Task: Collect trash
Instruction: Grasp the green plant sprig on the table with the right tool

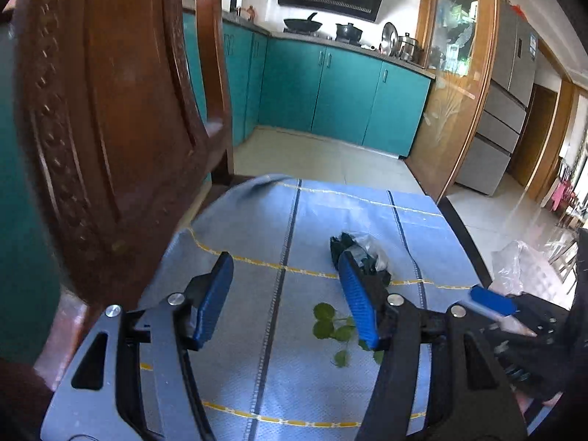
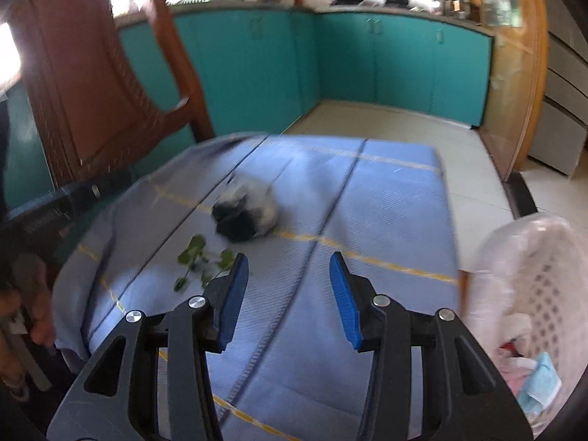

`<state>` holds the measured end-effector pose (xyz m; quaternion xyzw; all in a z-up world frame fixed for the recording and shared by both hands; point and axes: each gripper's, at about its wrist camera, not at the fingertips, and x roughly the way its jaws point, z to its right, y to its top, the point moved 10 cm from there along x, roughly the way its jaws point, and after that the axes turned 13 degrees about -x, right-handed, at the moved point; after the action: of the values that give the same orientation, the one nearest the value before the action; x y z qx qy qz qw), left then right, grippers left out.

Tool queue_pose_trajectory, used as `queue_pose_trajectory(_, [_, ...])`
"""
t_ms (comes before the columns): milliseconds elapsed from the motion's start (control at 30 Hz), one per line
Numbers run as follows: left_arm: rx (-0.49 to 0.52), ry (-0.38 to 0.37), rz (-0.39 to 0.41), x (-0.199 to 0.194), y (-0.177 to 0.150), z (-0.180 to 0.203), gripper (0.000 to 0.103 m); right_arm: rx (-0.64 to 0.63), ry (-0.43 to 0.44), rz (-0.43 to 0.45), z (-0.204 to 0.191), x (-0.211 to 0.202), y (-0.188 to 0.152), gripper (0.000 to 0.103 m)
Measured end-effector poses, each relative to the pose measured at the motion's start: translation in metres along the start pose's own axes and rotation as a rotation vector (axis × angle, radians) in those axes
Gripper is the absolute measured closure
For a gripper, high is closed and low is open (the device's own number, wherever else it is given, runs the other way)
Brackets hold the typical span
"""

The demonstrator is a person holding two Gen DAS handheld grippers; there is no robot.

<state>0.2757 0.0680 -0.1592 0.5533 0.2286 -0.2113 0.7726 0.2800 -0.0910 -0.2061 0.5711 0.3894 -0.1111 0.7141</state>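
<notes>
Both pairs of ribbed blue fingers stand apart and empty, left gripper [image 1: 286, 294] wider than right gripper [image 2: 288, 296], above a tabletop under woven blue cloth [image 1: 257, 220]; crumpled black-and-clear wrapper [image 1: 358, 253] and leafy sprig [image 1: 332, 325] lie mid-cloth; white perforated basket [image 2: 544, 294] at right; teal cabinets [image 1: 330, 92] beyond

— Position of items on the desk [image 2: 386, 191]?
— Crumpled wrapper [image 2: 245, 217] mid-desk; leafy sprig [image 2: 200, 262] just nearer us. Basket [image 2: 544, 294] off the right edge, chair [image 2: 92, 92] behind the left corner.
</notes>
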Motion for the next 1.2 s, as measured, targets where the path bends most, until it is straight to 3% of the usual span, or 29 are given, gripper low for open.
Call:
queue_pose_trajectory(600, [-0.028,-0.02,-0.015,0.001,-0.009,0.002,0.033,-0.026,0.057,-0.128,-0.033,0.049,-0.014,0.057])
queue_pose_trajectory(1033, [-0.037,-0.02,-0.028,0.003,-0.012,-0.002,0.031,-0.039,0.054,-0.094,-0.046,0.065,0.0,0.057])
queue_pose_trajectory(1067, [-0.038,-0.019,-0.03,0.004,-0.012,-0.003,0.031,-0.045,0.053,-0.095,-0.048,0.066,0.001,0.059])
queue_pose_trajectory(1200, [-0.036,-0.015,-0.035,0.005,-0.013,-0.004,0.031,-0.063,0.071,-0.093,-0.055,0.067,0.001,0.085])
